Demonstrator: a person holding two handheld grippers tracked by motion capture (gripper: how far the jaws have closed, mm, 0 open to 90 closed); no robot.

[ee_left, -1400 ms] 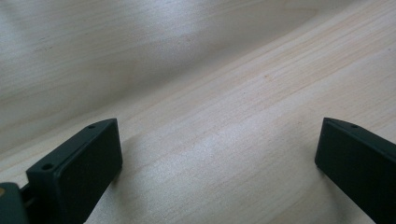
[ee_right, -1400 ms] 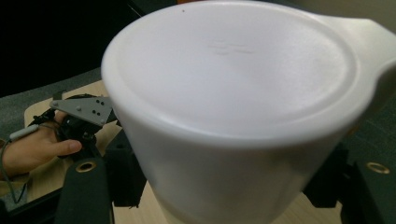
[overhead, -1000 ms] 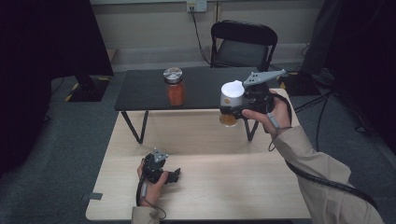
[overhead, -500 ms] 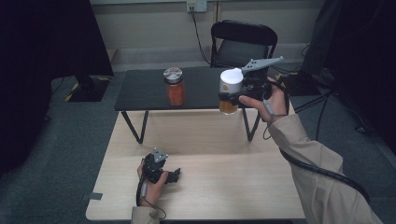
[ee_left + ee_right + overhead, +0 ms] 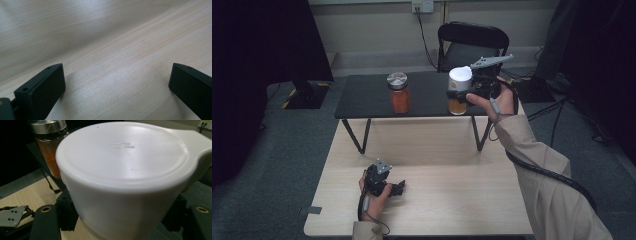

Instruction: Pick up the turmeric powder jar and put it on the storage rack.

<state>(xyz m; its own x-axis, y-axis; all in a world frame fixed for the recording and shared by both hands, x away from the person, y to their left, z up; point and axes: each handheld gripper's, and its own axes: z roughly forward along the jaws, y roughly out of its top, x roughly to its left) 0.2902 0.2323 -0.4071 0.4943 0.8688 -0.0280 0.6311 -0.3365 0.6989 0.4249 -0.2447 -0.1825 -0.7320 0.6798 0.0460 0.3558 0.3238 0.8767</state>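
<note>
White-lidded amber jar [image 5: 459,90], orange silver-lidded jar [image 5: 399,93], black table [image 5: 362,97].

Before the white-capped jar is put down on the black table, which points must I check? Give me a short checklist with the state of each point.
1. Right tool shut on the white-capped jar: ok.
2. Jar upright, cap on top: ok.
3. Free place on the black table to the right of the metal-lidded jar: ok.
4. The two jars apart: ok in the high view.
5. Jar's bottom above or already on the table: cannot tell.
6. Left tool open, low over the wooden table, out of the way: ok.
</note>
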